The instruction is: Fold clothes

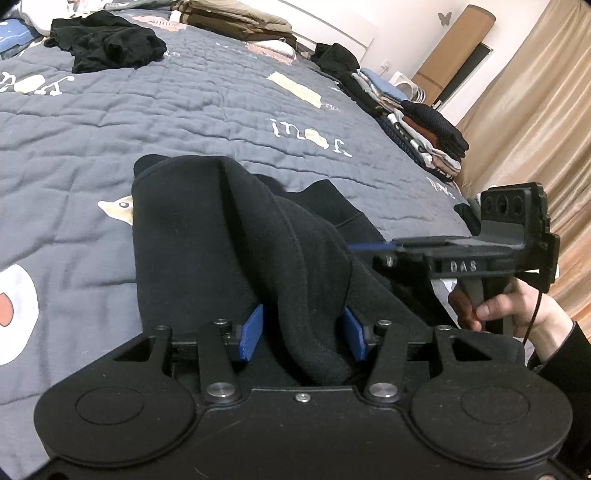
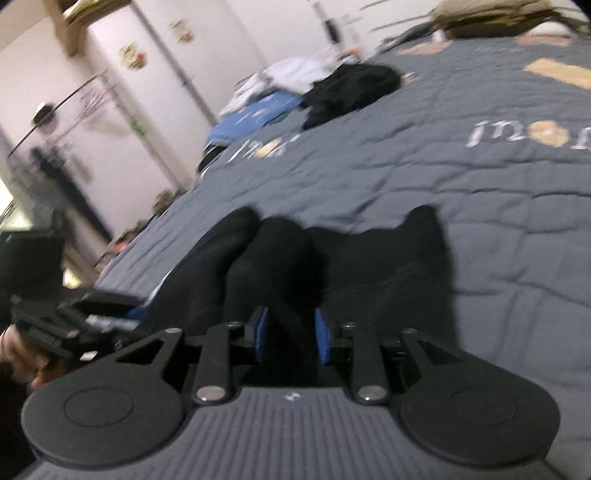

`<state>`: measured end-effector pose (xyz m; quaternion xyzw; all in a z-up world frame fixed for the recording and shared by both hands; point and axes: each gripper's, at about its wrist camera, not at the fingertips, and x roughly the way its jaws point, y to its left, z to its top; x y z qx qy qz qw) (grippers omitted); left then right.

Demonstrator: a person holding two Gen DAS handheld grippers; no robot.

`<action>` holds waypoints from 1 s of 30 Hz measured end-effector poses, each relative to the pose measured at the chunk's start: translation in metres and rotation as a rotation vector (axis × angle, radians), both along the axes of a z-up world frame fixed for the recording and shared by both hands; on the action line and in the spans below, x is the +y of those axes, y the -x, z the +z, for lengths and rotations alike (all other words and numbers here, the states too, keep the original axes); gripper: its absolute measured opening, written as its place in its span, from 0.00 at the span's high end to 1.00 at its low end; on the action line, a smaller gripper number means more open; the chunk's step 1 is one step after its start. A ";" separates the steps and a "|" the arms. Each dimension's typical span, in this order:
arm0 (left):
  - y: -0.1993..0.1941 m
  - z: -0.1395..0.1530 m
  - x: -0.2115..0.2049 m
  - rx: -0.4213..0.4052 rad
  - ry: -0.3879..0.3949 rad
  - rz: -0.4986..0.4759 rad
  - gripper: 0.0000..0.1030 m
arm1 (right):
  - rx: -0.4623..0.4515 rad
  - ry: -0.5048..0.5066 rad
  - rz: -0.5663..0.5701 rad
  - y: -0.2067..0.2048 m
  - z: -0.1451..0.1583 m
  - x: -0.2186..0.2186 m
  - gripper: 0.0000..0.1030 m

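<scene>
Two grippers: both pinch the same black fleece garment (image 1: 236, 236), each holding a raised fold of it between blue pads.
Left gripper (image 1: 302, 334): jaws part-closed on a thick ridge of the cloth; the pads (image 1: 252, 334) press its two sides.
Right gripper (image 2: 291, 334): jaws drawn in on a narrower fold of the garment (image 2: 280, 258); this view is motion-blurred, so finer detail cannot be told.
Garment: dark, soft, bunched; it lies on the grey quilt (image 1: 184, 110) at the near edge of the bed, lifted where the jaws hold it.
Right hand (image 1: 513, 310): seen from the left wrist view to the right of the garment, wrapped round the handle of the other gripper, with a dark sleeve (image 1: 565, 354) behind it.
Quilt: grey, stitched, printed with white letters and cream shapes.
Beyond the garment: a crumpled black cloth (image 1: 107, 42) far up the quilt; folded tan bedding (image 1: 236, 20) past that.
Right of the garment: a row of folded clothes (image 1: 417, 125) along the quilt's edge, with a beige curtain (image 1: 535, 122) behind.
</scene>
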<state>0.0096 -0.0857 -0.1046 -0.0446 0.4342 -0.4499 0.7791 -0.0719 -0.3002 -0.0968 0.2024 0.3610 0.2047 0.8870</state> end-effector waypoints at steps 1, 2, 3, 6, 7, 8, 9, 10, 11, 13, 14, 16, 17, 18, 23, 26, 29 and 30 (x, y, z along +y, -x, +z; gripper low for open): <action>0.000 0.000 -0.001 -0.001 -0.001 0.000 0.53 | 0.014 -0.024 -0.001 -0.001 -0.003 -0.002 0.74; 0.000 0.000 -0.001 -0.002 -0.001 0.001 0.53 | 0.028 -0.047 -0.003 -0.002 -0.006 -0.005 0.74; 0.000 0.000 -0.001 -0.003 0.000 0.002 0.53 | 0.037 -0.066 -0.005 -0.002 -0.008 -0.007 0.74; 0.001 0.000 -0.001 -0.007 -0.001 0.001 0.53 | 0.051 -0.110 -0.013 -0.001 -0.013 -0.012 0.74; 0.001 0.000 -0.002 -0.007 -0.001 0.001 0.53 | 0.056 -0.124 -0.016 -0.001 -0.015 -0.014 0.74; 0.001 0.000 -0.002 -0.007 -0.002 0.001 0.53 | 0.061 -0.139 -0.019 0.000 -0.016 -0.016 0.73; 0.001 0.000 -0.002 -0.007 -0.003 0.001 0.53 | 0.065 -0.154 -0.021 0.000 -0.018 -0.018 0.73; 0.001 0.000 -0.002 -0.006 -0.004 0.002 0.53 | 0.070 -0.168 -0.024 0.000 -0.020 -0.019 0.73; 0.001 0.000 -0.002 -0.006 -0.005 0.002 0.53 | 0.075 -0.188 -0.022 0.000 -0.021 -0.020 0.73; 0.001 0.000 -0.001 -0.008 -0.006 0.000 0.53 | 0.085 -0.237 -0.019 0.000 -0.023 -0.022 0.73; 0.001 0.000 -0.001 -0.007 -0.006 0.000 0.53 | 0.089 -0.261 -0.019 0.000 -0.024 -0.024 0.73; 0.001 0.000 -0.001 -0.007 -0.007 -0.001 0.53 | 0.095 -0.304 -0.016 -0.001 -0.025 -0.026 0.72; 0.001 0.000 -0.001 -0.007 -0.007 -0.001 0.53 | 0.095 -0.317 -0.009 -0.001 -0.025 -0.024 0.71; 0.000 0.000 -0.001 -0.006 -0.009 -0.001 0.52 | 0.095 -0.330 -0.001 -0.002 -0.025 -0.022 0.71; -0.001 -0.001 0.000 -0.003 -0.012 -0.003 0.51 | 0.112 -0.366 0.004 -0.006 -0.028 -0.017 0.72; -0.001 0.000 -0.001 -0.004 -0.013 0.001 0.51 | 0.127 -0.337 -0.015 -0.007 -0.029 -0.015 0.69; 0.000 0.002 0.000 -0.004 -0.011 0.003 0.51 | 0.123 -0.283 -0.026 -0.008 -0.027 -0.011 0.61; -0.001 0.004 0.002 -0.001 -0.008 0.004 0.51 | 0.119 -0.272 -0.028 -0.007 -0.026 -0.009 0.61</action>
